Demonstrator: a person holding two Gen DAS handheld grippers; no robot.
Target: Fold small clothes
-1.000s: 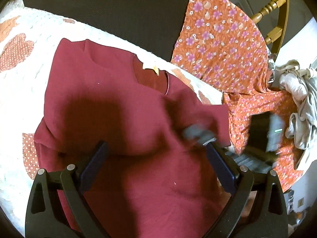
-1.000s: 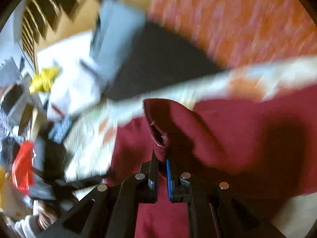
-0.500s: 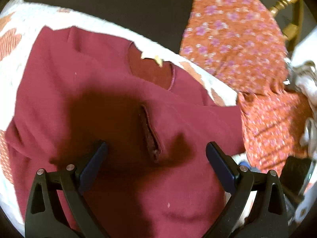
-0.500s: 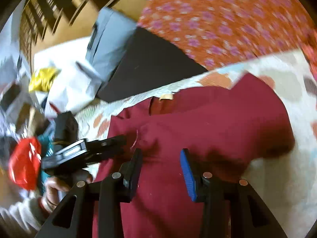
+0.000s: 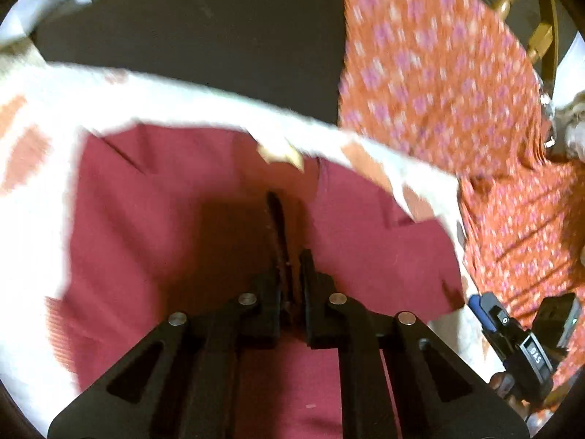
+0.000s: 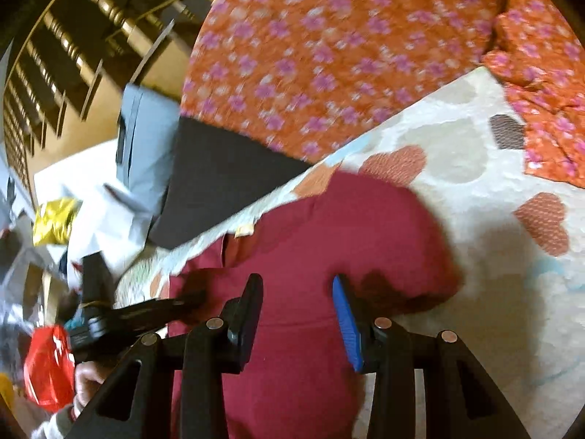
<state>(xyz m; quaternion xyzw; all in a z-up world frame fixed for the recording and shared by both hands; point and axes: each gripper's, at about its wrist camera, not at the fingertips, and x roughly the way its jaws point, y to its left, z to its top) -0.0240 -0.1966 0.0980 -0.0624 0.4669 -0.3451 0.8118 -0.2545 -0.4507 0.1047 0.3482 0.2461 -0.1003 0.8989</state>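
Observation:
A maroon long-sleeved shirt [image 5: 146, 237] lies front-up on a white quilt, with one sleeve folded across its chest. My left gripper [image 5: 290, 259] is shut on that sleeve's cuff [image 5: 276, 219], which stands up between the jaws. The yellow neck label [image 5: 281, 155] shows just beyond. In the right wrist view my right gripper [image 6: 297, 281] hovers over the shirt [image 6: 310, 219], jaws apart with only flat cloth below them. The left gripper [image 6: 182, 301] appears there as a dark blur at the shirt's left side. The right gripper [image 5: 479, 305] sits off the shirt's right edge.
The white quilt [image 6: 475, 183] has orange hearts. An orange floral cloth [image 5: 438, 73] lies behind and to the right, beside a black mat [image 5: 201, 36]. A wooden chair [image 6: 73, 55], a yellow bag [image 6: 55, 219] and a red bag [image 6: 47, 366] crowd the left.
The right gripper let go of the sleeve cuff, opened and pulled back to the right. The left gripper moved in and shut on the cuff lying on the chest.

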